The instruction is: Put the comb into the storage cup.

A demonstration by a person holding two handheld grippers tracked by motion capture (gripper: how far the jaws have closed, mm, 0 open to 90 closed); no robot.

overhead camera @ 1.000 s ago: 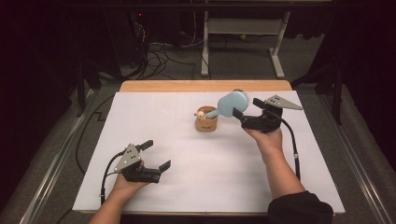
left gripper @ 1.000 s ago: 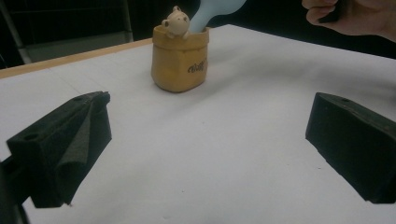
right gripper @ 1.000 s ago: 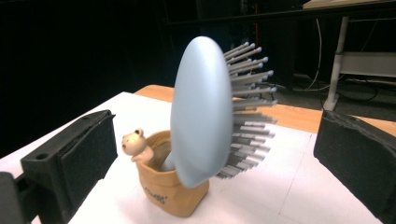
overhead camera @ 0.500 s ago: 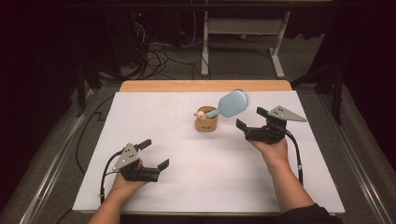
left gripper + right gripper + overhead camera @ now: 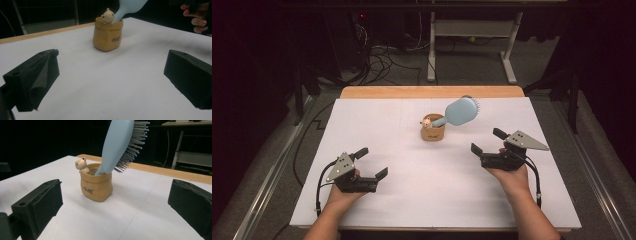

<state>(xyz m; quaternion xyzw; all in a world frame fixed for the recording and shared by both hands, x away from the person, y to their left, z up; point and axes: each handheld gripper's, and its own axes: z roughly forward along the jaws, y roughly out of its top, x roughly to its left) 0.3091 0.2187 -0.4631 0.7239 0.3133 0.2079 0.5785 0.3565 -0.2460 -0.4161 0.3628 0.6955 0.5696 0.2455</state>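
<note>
Table [image 5: 412, 210]: white-covered top with a wooden strip along the far edge.

Left tool [image 5: 373, 164]: held low at the near left of the table, jaws spread wide with nothing between them. Its own view looks across bare table toward the holder.

Right tool [image 5: 488, 141]: held at the near right, jaws likewise wide apart and empty. It stands apart from the holder, which sits to its left and farther from the person in the high view.

Hairbrush [image 5: 460, 112]: light blue, standing handle-down in the holder. Its long axis leans steeply, the head rising up and toward the far right of the table, past the holder's rim. In the right gripper view the bristles [image 5: 130, 150] face right, away from the smooth back.

Holder [image 5: 432, 131]: a small tan, sack-shaped pot at the table's centre, toward the far edge, well clear of both tools. Dark lettering on its side [image 5: 89, 190] is too small to read.

Figurine [image 5: 81, 164]: a small pale animal figure at the holder's rim, beside the brush handle.
</note>
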